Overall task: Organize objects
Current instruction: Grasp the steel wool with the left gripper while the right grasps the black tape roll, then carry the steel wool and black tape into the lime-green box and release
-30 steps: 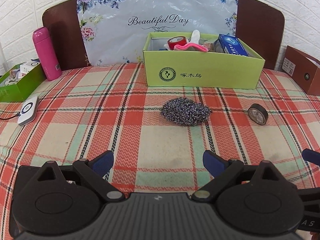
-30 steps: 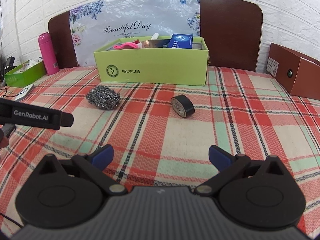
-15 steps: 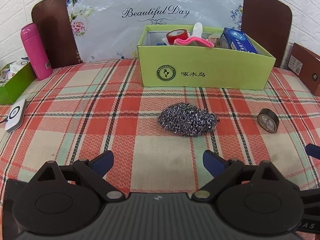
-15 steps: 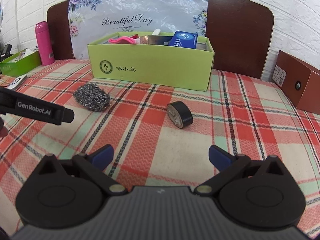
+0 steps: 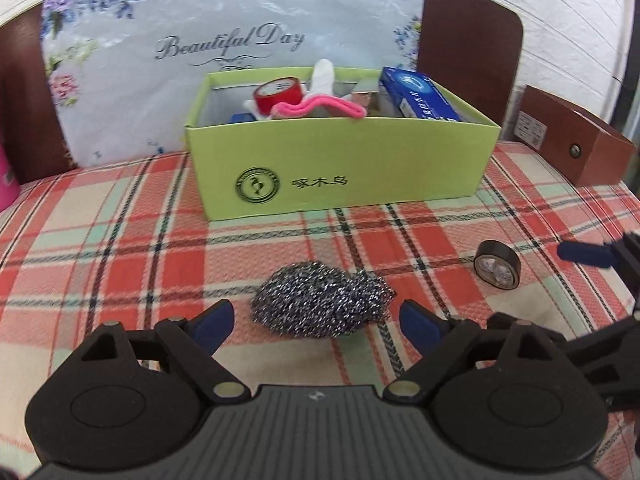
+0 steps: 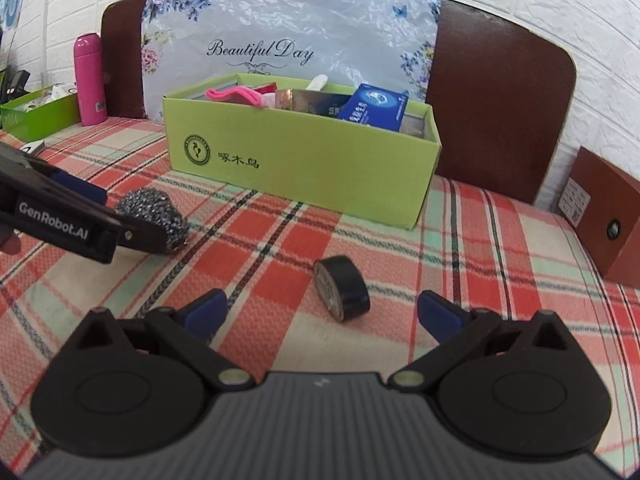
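Note:
A grey steel-wool scrubber (image 5: 320,304) lies on the plaid cloth between the blue-padded fingers of my left gripper (image 5: 316,318). Its jaws are closing, with small gaps still showing at both pads. A black tape roll (image 6: 342,294) stands on edge just ahead of my right gripper (image 6: 322,310), which is open and holds nothing. The same black tape roll (image 5: 498,270) shows at the right of the left wrist view. Behind both stands a green cardboard box (image 5: 340,168) filled with red tape, a pink band and a blue packet. The left gripper's body (image 6: 80,220) partly hides the scrubber (image 6: 160,216).
A brown box (image 6: 600,216) sits at the right edge of the cloth. A pink bottle (image 6: 90,80) and a small green tray (image 6: 40,116) stand at the far left. A dark headboard with a floral bag rises behind the green box (image 6: 300,168).
Both grippers have moved forward and slightly down. The scrubber now lies between the left fingers, whose gap has narrowed. The tape roll is nearer the right fingers.

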`<act>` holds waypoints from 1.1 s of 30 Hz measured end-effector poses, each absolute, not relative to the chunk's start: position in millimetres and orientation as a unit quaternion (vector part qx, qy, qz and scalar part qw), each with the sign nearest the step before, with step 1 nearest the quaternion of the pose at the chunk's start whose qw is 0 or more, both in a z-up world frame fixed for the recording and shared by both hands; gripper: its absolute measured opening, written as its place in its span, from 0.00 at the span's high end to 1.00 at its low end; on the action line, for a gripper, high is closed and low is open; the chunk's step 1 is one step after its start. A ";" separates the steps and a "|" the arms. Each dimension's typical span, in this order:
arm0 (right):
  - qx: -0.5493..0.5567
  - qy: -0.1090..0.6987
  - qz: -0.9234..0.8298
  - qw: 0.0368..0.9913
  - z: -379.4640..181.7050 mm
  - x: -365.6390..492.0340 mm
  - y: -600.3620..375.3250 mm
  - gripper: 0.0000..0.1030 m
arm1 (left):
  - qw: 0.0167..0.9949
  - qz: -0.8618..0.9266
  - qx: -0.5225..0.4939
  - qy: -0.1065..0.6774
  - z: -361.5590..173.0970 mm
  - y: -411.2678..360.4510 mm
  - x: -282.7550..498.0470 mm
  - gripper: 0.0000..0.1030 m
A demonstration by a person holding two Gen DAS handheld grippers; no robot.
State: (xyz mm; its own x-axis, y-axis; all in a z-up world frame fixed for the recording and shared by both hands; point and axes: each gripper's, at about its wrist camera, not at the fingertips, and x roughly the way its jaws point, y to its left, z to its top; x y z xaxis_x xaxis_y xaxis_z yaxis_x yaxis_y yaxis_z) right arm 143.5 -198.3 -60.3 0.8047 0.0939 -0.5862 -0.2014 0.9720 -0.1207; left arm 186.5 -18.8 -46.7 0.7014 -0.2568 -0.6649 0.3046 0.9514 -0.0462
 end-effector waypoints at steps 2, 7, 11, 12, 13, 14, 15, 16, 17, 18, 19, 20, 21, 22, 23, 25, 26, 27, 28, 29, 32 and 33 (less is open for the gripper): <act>-0.093 0.302 0.082 0.945 -61.2 150.8 -200.3 0.02 | 0.920 -0.159 0.038 0.358 -47.4 -21.9 190.7 0.23; -0.096 0.309 0.083 0.943 -64.7 165.9 -205.1 0.16 | 0.914 -0.169 0.016 0.368 -47.8 -17.0 193.5 0.37; -0.088 0.324 0.081 0.939 -69.1 172.5 -208.1 0.36 | 0.914 -0.171 0.025 0.366 -46.3 -15.6 186.7 0.40; -0.086 0.327 0.082 0.938 -70.0 172.9 -208.6 0.42 | 0.915 -0.172 0.030 0.363 -46.5 -15.3 184.9 0.39; -0.086 0.328 0.082 0.937 -71.0 172.7 -207.9 0.49 | 0.916 -0.168 0.032 0.362 -47.3 -15.1 184.7 0.37; -0.087 0.328 0.083 0.937 -71.8 172.4 -207.0 0.53 | 0.916 -0.164 0.033 0.364 -48.2 -15.3 185.4 0.35; -0.087 0.329 0.082 0.937 -72.3 172.6 -205.9 0.61 | 0.915 -0.161 0.029 0.368 -49.2 -14.9 187.7 0.35; -0.085 0.332 0.081 0.936 -72.7 172.6 -204.7 0.65 | 0.912 -0.163 0.022 0.375 -49.9 -14.7 190.6 0.38; -0.081 0.335 0.080 0.935 -72.7 172.8 -203.8 0.68 | 0.910 -0.165 0.016 0.379 -50.4 -14.5 192.0 0.48; -0.074 0.339 0.082 0.934 -72.3 172.4 -203.4 0.75 | 0.910 -0.166 0.014 0.381 -50.9 -14.6 192.7 0.49; -0.065 0.340 0.085 0.934 -71.7 171.4 -203.6 0.79 | 0.911 -0.162 0.017 0.380 -51.5 -15.2 192.1 0.49; -0.058 0.341 0.087 0.934 -71.2 170.6 -203.8 0.79 | 0.912 -0.160 0.020 0.378 -51.7 -15.8 191.8 0.49; -0.054 0.342 0.087 0.934 -71.1 169.9 -203.3 0.79 | 0.913 -0.158 0.023 0.375 -51.9 -16.7 191.5 0.48; -0.054 0.342 0.085 0.934 -71.1 169.3 -202.1 0.80 | 0.915 -0.154 0.025 0.373 -52.3 -17.8 191.7 0.44; -0.054 0.341 0.083 0.935 -71.4 168.4 -200.7 0.80 | 0.915 -0.151 0.027 0.373 -53.0 -18.8 192.8 0.43; -0.049 0.341 0.082 0.935 -71.3 165.8 -198.3 0.81 | 0.912 -0.158 0.021 0.379 -56.1 -20.0 197.3 0.44; -0.044 0.341 0.083 0.935 -70.7 164.0 -197.3 0.81 | 0.908 -0.164 0.018 0.384 -58.0 -20.8 199.2 0.57; -0.039 0.341 0.084 0.936 -69.9 162.0 -197.0 0.81 | 0.906 -0.171 0.016 0.387 -59.6 -21.8 199.7 0.61; -0.034 0.340 0.086 0.936 -69.2 159.4 -196.4 0.81 | 0.907 -0.173 0.018 0.383 -59.7 -23.3 198.0 0.64; -0.031 0.340 0.089 0.936 -68.5 156.3 -195.2 0.81 | 0.908 -0.174 0.022 0.382 -58.9 -24.5 195.8 0.69; -0.028 0.337 0.104 0.935 -65.6 146.0 -191.9 0.81 | 0.903 -0.186 0.007 0.387 -55.6 -22.7 189.1 0.76; -0.025 0.337 0.108 0.935 -64.0 142.8 -191.3 0.81 | 0.901 -0.190 0.000 0.389 -54.1 -21.0 186.7 0.77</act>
State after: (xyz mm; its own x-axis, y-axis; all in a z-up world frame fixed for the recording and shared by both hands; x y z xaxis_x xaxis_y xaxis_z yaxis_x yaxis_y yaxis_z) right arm 142.8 -191.3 -64.0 0.7500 0.1857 -0.6348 -0.2195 0.9753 0.0259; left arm 186.7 -21.0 -54.1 0.6246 -0.3424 -0.7019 0.3425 0.9278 -0.1478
